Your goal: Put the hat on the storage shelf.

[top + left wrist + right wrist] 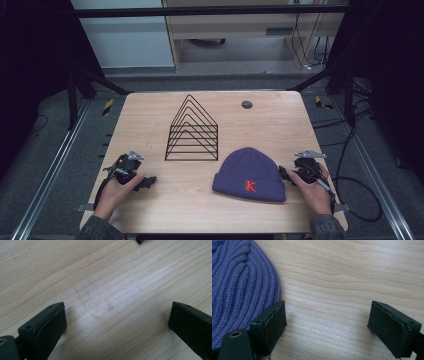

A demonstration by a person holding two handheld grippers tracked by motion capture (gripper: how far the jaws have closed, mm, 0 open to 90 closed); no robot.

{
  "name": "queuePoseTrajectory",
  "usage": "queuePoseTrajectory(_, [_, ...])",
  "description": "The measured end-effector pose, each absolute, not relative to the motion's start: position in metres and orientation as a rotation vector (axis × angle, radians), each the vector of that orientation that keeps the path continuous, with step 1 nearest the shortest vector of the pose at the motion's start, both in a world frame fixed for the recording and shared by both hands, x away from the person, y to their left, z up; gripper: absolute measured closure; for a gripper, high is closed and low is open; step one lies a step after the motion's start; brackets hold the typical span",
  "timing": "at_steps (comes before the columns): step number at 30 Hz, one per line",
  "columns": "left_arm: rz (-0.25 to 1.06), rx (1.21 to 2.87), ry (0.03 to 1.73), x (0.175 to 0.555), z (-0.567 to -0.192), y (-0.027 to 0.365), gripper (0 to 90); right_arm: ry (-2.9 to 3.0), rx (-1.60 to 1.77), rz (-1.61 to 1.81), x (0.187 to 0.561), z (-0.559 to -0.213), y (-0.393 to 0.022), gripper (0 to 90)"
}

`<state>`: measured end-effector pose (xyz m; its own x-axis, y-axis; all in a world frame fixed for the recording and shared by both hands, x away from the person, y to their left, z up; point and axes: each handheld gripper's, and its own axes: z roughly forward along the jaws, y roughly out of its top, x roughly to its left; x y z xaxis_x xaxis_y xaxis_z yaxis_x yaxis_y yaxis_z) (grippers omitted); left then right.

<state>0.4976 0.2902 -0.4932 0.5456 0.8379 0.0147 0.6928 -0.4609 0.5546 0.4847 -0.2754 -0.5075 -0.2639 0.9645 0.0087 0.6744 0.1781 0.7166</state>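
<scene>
A purple knitted beanie (248, 175) with a red letter K on its cuff lies flat on the wooden table (150, 120), front right of centre. My right gripper (286, 174) rests on the table just right of the hat, jaws open and empty. In the right gripper view the hat's ribbed knit (239, 282) lies beside the left jaw, with my right gripper (327, 327) over bare wood. My left gripper (149, 182) rests near the front left edge, well apart from the hat. In its own view my left gripper (117, 322) stands open over bare wood.
A black wire rack (192, 132) of several peaked frames stands upright mid-table, behind the hat and to its left. A small dark round cap (246, 104) sits in the tabletop near the far edge. Cables trail on the floor at the right.
</scene>
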Motion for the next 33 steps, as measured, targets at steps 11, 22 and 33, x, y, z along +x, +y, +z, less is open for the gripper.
queuePoseTrajectory(11, [0.39, 2.308, 1.231, 0.498, -0.493, 0.29, 0.0, 1.995, 1.573, 0.814, 0.486, -0.506, -0.279, 11.0])
queuePoseTrajectory(22, [0.393, 2.303, 1.227, 0.497, -0.493, 0.29, 0.0, 2.059, 1.497, 0.834, 0.495, -0.481, -0.265, 21.4])
queuePoseTrajectory(33, [0.393, 2.303, 1.232, 0.497, -0.493, 0.29, 0.0, 2.267, 1.386, 0.853, 0.536, -0.453, -0.228, 33.7])
